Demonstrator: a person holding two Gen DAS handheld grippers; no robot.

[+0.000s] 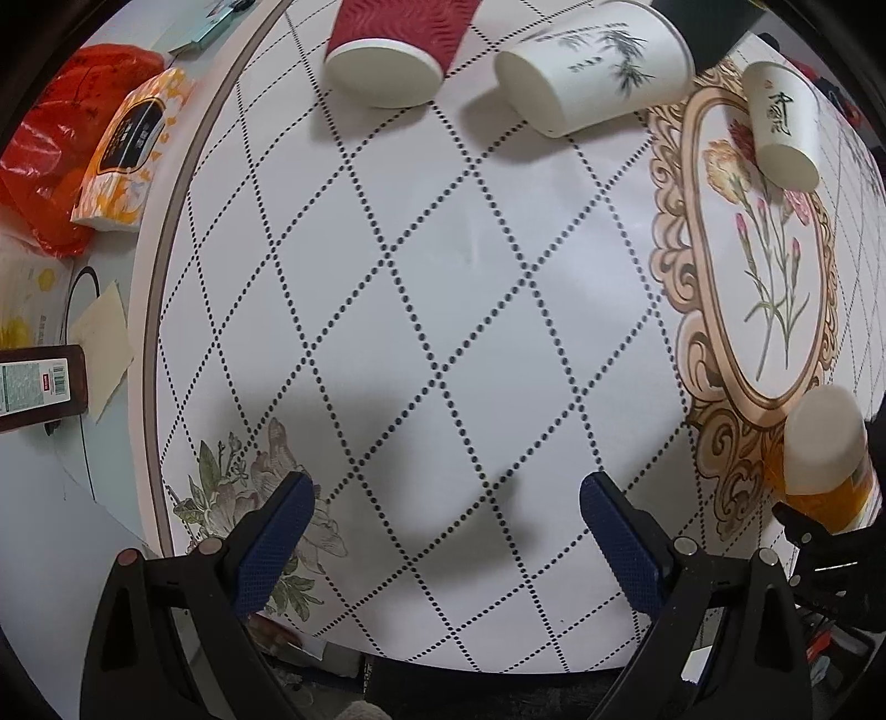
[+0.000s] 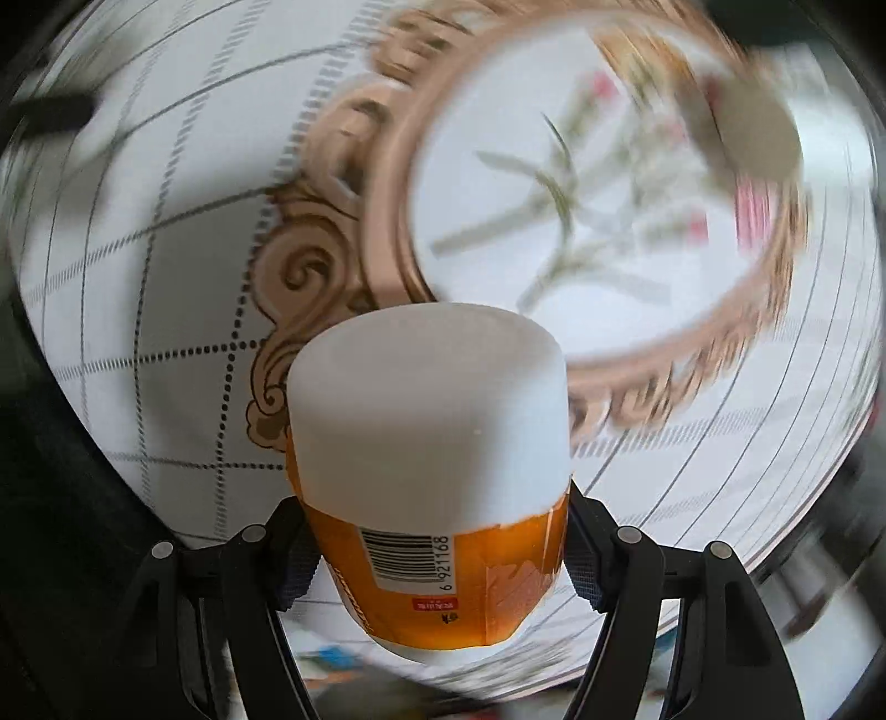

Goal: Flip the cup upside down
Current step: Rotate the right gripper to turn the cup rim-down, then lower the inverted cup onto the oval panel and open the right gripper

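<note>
My right gripper is shut on an orange cup with a white closed end and a barcode label, held above the patterned round table; the white end points away from the camera. The same cup shows at the right edge of the left wrist view, gripped by the black right gripper. My left gripper is open and empty over the table's near part. A red ribbed cup, a white bamboo-print cup and a small white cup stand inverted at the far side.
The table has a dotted diamond pattern and an ornate floral oval on the right. Off its left edge lie an orange tissue pack, a red plastic bag and a dark box.
</note>
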